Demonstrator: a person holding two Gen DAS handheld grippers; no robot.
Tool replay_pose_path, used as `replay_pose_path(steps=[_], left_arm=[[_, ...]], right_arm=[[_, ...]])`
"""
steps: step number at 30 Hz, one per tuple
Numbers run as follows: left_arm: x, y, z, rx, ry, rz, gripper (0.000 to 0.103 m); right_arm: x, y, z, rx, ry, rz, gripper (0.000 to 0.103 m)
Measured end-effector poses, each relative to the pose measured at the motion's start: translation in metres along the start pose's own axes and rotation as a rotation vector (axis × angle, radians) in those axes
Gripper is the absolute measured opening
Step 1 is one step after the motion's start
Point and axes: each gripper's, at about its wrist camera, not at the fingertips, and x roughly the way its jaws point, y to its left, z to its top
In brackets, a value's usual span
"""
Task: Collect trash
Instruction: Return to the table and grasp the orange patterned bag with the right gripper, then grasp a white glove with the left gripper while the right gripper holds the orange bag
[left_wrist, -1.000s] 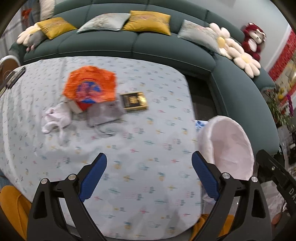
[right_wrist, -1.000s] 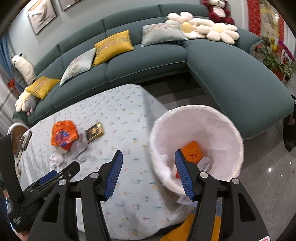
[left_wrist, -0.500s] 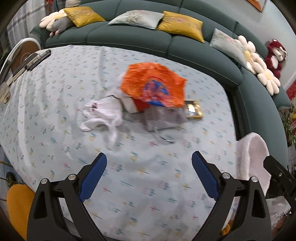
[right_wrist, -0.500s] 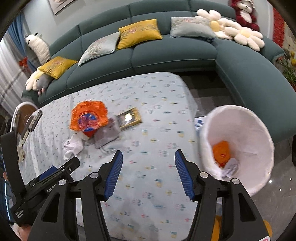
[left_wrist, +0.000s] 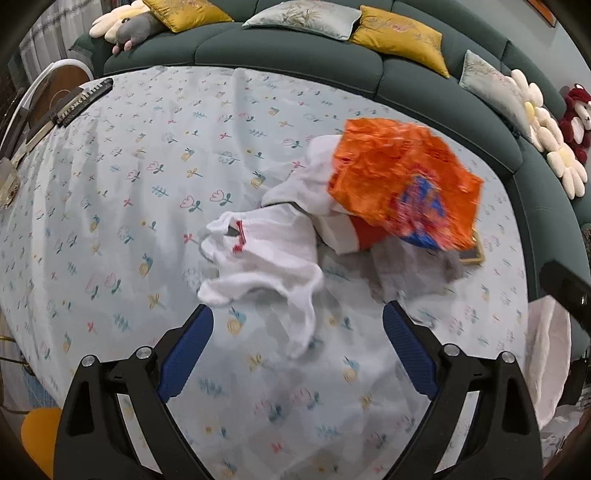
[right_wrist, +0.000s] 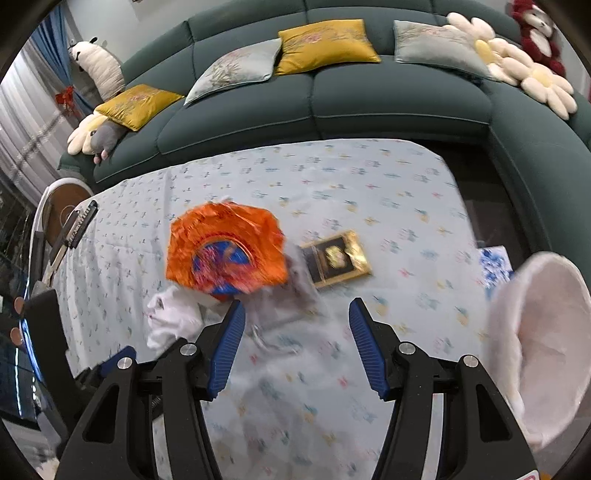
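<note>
Remaining on the table (left_wrist: 110, 206): orange wrapper (left_wrist: 402, 188), white crumpled bag (left_wrist: 266, 254), grey bag (left_wrist: 410, 273), gold-edged box (right_wrist: 336, 258), clustered mid-table. White-lined bin (right_wrist: 535, 350) at near right; contents not visible. Left gripper (left_wrist: 297, 343) and right gripper (right_wrist: 297, 343): both released, empty, hovering near the pile.

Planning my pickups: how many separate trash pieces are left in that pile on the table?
4 visible: orange wrapper on top, white rag left, grey bag right, red-white cup underneath. More may be hidden.

Open left hand-held gripper (left_wrist: 297, 325) above white sock (left_wrist: 266, 258), orange wrapper (left_wrist: 399, 184) beyond
</note>
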Motion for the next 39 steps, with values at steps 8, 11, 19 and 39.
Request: replay_pose_path(steps=[8,11,19,39], left_arm=[[0.032,0.010,0.019,-0.015,0.032,0.011,0.089],[0.039,0.011,0.023,-0.010,0.044,0.003,0.087],[0.048,0.009,0.020,0.009,0.081,-0.034,0.038],[-0.019,-0.042,-0.039,0.083,0.046,-0.098,0.013]], right_arm=[[0.046,0.023,0.031,-0.035,0.022,0.017,0.057],[0.060,0.023,0.038,-0.033,0.030,0.015,0.057],[0.079,0.024,0.032,-0.032,0.077,0.044,0.025],[-0.016,-0.032,-0.016,0.052,-0.012,0.053,0.002]])
